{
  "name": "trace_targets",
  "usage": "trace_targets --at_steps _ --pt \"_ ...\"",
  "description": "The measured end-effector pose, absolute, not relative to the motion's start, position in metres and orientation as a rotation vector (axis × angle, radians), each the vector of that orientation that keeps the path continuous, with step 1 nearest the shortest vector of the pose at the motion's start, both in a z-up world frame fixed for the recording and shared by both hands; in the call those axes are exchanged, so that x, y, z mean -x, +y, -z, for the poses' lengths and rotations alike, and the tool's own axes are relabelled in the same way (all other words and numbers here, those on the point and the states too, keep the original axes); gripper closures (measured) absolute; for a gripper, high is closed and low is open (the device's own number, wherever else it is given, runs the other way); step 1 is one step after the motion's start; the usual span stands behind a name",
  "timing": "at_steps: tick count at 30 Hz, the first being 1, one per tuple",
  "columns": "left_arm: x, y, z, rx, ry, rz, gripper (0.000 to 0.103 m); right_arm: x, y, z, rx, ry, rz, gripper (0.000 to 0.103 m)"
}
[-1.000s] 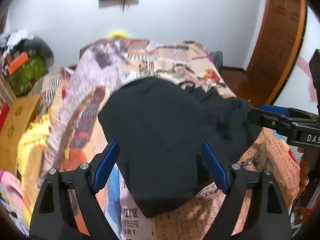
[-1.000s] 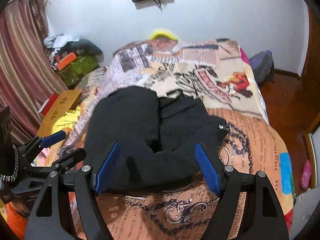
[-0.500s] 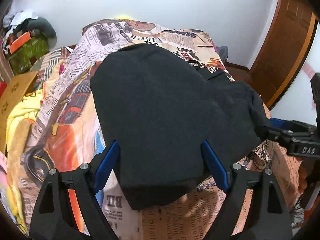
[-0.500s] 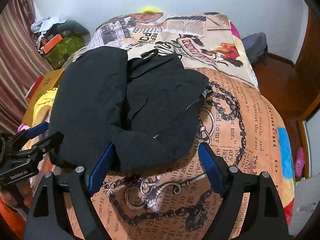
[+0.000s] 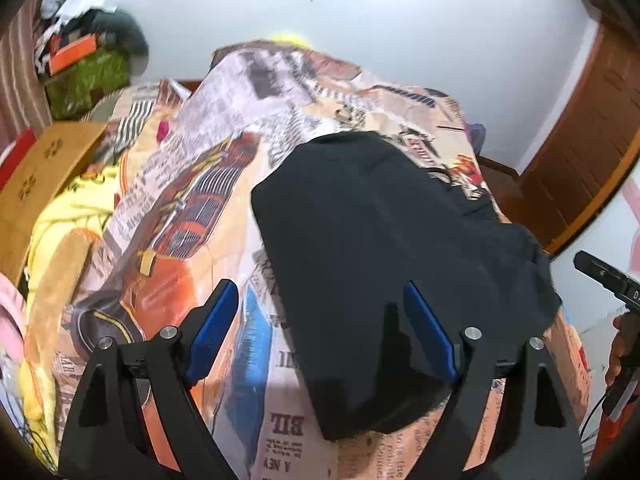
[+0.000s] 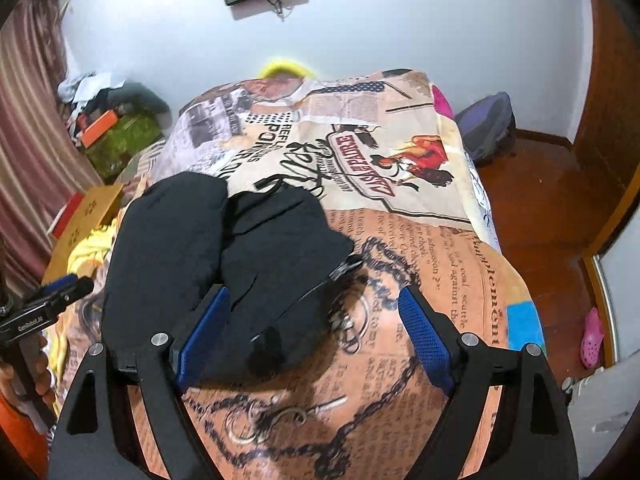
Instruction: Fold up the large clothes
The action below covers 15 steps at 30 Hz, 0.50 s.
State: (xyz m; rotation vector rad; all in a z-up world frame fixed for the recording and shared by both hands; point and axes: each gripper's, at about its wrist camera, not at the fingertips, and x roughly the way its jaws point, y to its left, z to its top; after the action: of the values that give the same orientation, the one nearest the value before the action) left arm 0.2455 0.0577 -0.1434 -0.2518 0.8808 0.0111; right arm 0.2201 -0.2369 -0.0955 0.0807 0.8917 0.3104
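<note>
**Black jacket lies folded on the bed, both grippers released**

The black jacket [image 5: 384,256] lies in a folded heap on the bed [image 6: 460,248], on a bedspread printed with newspaper text and pictures. In the right wrist view its zipper edge [image 6: 340,270] faces the open part of the bedspread.

The left hand-held gripper [image 5: 320,332] hovers over the near edge of the jacket with its blue pads spread wide, gripping nothing. The right hand-held gripper [image 6: 312,336] is released too, its jaws wide and still opening; the near corner of the jacket lies below the gap, untouched by the pads.

A cardboard box [image 5: 44,168] and yellow cloth [image 5: 68,216] sit beside the bed.
</note>
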Motion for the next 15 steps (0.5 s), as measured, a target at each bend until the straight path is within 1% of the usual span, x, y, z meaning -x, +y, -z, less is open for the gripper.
trace_targets --at_steps 5,8,11,15 --pt "-0.26 0.063 0.172 0.367 0.973 0.072 0.019 -0.239 -0.238 0.125 -0.176 1.029 -0.401 0.02" --pt "-0.263 0.064 0.178 0.423 0.977 0.093 0.017 -0.247 -0.235 0.143 -0.229 1.111 -0.464 0.02" --pt "-0.266 0.062 0.181 0.466 0.97 0.085 0.014 -0.252 -0.229 0.152 -0.278 1.152 -0.515 0.02" --pt "-0.276 0.059 0.189 0.512 0.992 0.126 0.006 -0.263 -0.224 0.163 -0.34 1.206 -0.558 0.02"
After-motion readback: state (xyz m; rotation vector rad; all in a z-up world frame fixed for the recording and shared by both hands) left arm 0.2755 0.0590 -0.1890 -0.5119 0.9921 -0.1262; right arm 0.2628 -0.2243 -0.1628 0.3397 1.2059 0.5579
